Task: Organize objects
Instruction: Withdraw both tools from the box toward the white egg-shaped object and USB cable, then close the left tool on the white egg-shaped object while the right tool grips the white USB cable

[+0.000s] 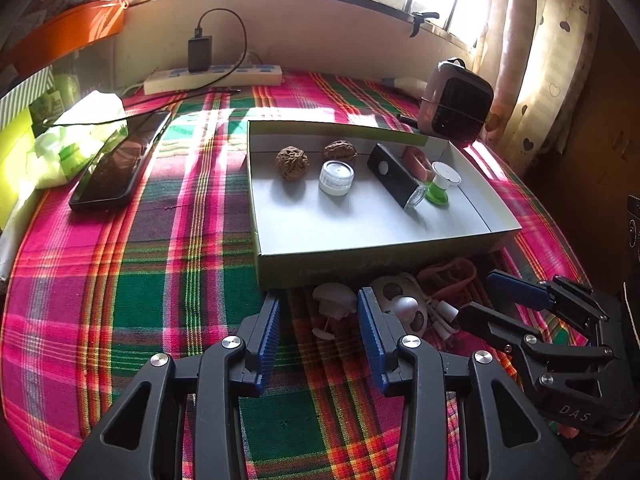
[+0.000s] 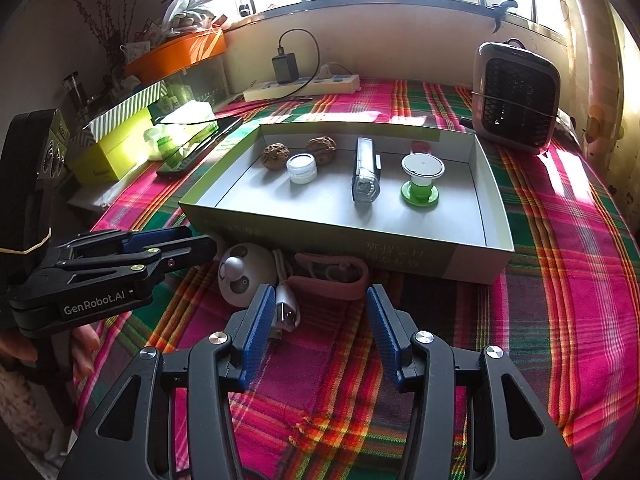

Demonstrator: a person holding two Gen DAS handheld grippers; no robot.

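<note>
A shallow cardboard box (image 1: 280, 258) (image 2: 320, 236) on the plaid cloth holds two walnuts (image 1: 292, 163) (image 2: 275, 155), a small white jar (image 1: 336, 177) (image 2: 301, 168), a black flashlight (image 1: 394, 174) (image 2: 365, 170) and a green-and-white spool (image 1: 440, 184) (image 2: 420, 182). In front of the box lie a panda-shaped gadget (image 1: 394, 292) (image 2: 240, 278), a white cable with plug (image 2: 286, 308) (image 1: 440, 314), a pink strap (image 2: 332, 276) (image 1: 448, 276) and a small white piece (image 1: 334, 300). My left gripper (image 1: 318, 312) is open over the white piece. My right gripper (image 2: 320, 304) is open just before the strap and plug.
A phone (image 1: 116, 164) and tissue pack (image 1: 76, 140) lie left of the box. A power strip (image 1: 212, 78) with charger sits at the back wall. A small heater (image 2: 516, 96) stands back right. Boxes (image 2: 116, 136) and an orange tub (image 2: 176, 54) line the left.
</note>
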